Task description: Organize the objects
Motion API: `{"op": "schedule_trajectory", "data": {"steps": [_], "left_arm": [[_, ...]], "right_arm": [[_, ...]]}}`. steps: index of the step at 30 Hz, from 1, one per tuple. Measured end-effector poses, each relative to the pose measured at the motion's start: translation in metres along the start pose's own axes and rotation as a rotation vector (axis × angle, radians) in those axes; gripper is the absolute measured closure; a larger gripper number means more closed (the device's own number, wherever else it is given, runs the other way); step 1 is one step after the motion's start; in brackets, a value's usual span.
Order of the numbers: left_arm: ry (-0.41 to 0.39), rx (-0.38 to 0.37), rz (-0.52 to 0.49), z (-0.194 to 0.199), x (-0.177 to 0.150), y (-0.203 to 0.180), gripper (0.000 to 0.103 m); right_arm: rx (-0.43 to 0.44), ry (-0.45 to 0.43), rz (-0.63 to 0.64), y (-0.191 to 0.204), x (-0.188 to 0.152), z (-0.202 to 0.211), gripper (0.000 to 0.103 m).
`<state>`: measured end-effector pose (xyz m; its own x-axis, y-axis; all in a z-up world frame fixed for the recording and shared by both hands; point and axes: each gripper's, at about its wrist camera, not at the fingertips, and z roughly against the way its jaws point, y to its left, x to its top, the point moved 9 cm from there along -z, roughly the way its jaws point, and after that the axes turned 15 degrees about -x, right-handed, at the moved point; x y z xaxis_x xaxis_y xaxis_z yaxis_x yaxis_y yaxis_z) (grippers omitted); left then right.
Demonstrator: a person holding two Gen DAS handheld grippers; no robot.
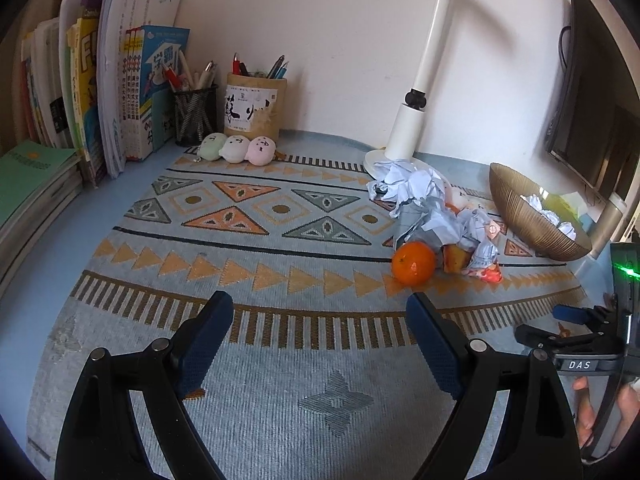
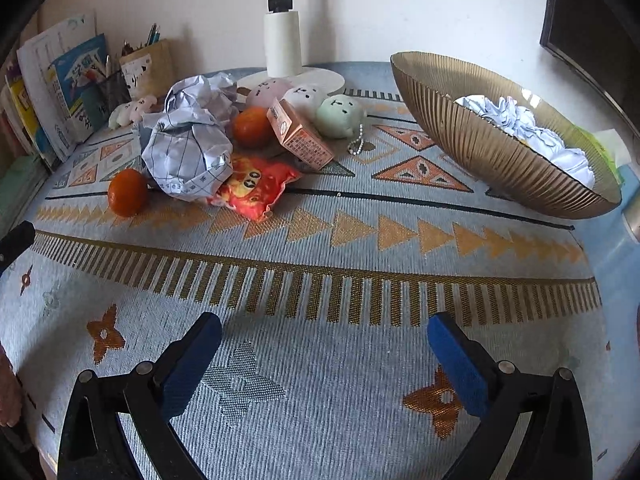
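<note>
A pile sits on the patterned mat: crumpled paper (image 2: pixel 188 140), two oranges (image 2: pixel 128 192) (image 2: pixel 252 126), a red snack packet (image 2: pixel 252 184), a small pink carton (image 2: pixel 300 134) and a string of round plush toys (image 2: pixel 340 116). A ribbed gold bowl (image 2: pixel 492 148) at the right holds crumpled paper. My right gripper (image 2: pixel 324 332) hovers open over bare mat, well short of the pile. My left gripper (image 1: pixel 320 312) is open too, above the mat, with the near orange (image 1: pixel 413 263) and paper (image 1: pixel 420 200) ahead to its right. The gold bowl (image 1: pixel 524 216) lies beyond.
A white lamp base (image 2: pixel 284 40) stands behind the pile. Books (image 1: pixel 100 92), two pen holders (image 1: pixel 252 106) and another plush trio (image 1: pixel 238 148) line the back left. A dark monitor (image 1: pixel 592 100) is at the right. A hand (image 1: pixel 592 412) holds the other gripper's body.
</note>
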<state>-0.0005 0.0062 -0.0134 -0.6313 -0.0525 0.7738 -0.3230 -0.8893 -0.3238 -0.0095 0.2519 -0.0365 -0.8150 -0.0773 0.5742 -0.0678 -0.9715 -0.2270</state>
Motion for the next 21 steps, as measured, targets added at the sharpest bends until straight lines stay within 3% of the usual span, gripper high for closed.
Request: {"op": "schedule_trajectory", "data": {"steps": [21], "left_arm": [[-0.003, 0.014, 0.009, 0.0003, -0.0006, 0.0041, 0.015]], "right_arm": [[0.0, 0.005, -0.013, -0.0026, -0.0004, -0.0011, 0.0]]}}
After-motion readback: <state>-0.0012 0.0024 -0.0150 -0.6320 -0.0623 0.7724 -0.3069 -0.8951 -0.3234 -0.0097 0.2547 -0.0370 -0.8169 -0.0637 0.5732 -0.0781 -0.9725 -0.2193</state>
